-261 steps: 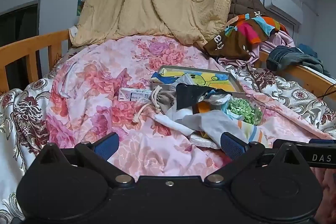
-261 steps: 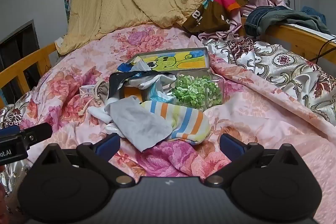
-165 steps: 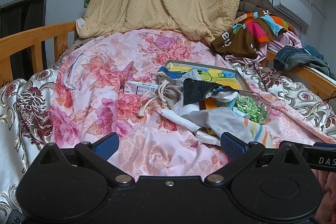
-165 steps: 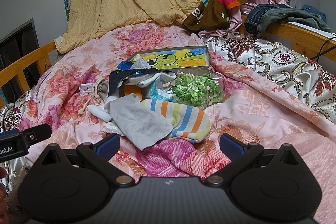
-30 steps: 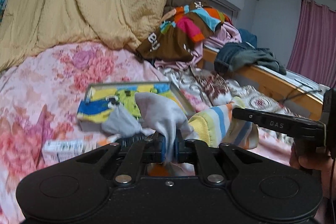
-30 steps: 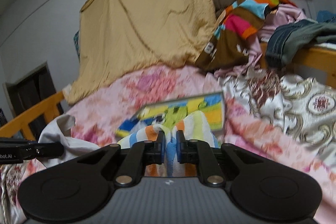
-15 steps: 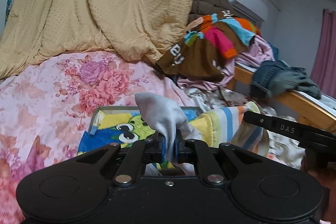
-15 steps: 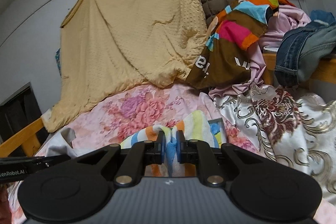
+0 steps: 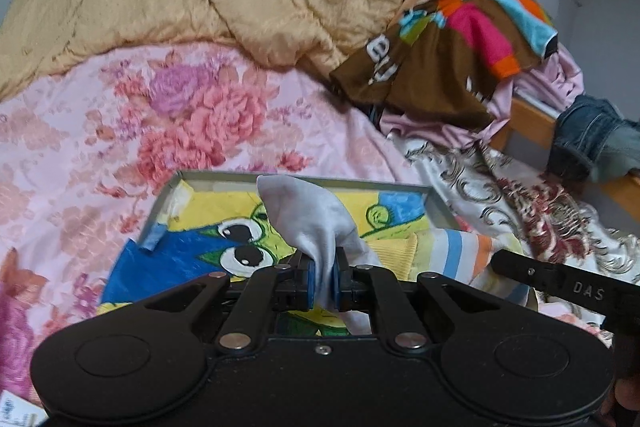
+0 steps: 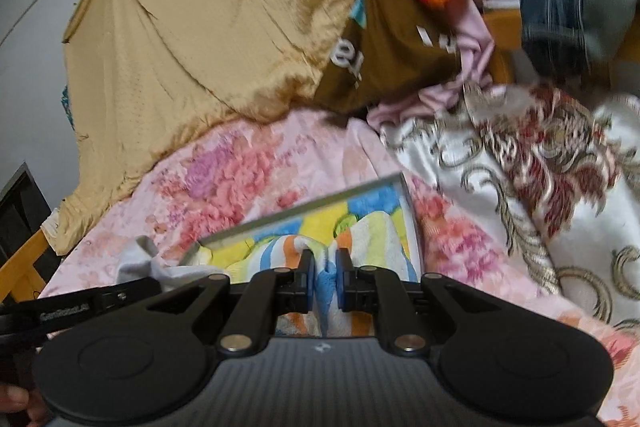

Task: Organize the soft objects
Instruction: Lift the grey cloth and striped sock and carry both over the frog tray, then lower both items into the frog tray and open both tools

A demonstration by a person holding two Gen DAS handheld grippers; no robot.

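Carrying one sock (grey toe (image 9: pixel 308 215), striped cuff (image 10: pixel 360 239)) over the cartoon-printed box (image 9: pixel 224 179), the left gripper (image 9: pixel 323 281) and right gripper (image 10: pixel 325 281), both clamped on it, could let slack catch the rim.

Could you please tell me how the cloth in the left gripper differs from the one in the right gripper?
The grey cloth is plain; the striped cloth has orange, blue and yellow bands. The grey cloth stands up in a peak; the striped one bunches low. Both are pinched in shut jaws over the cartoon tray.
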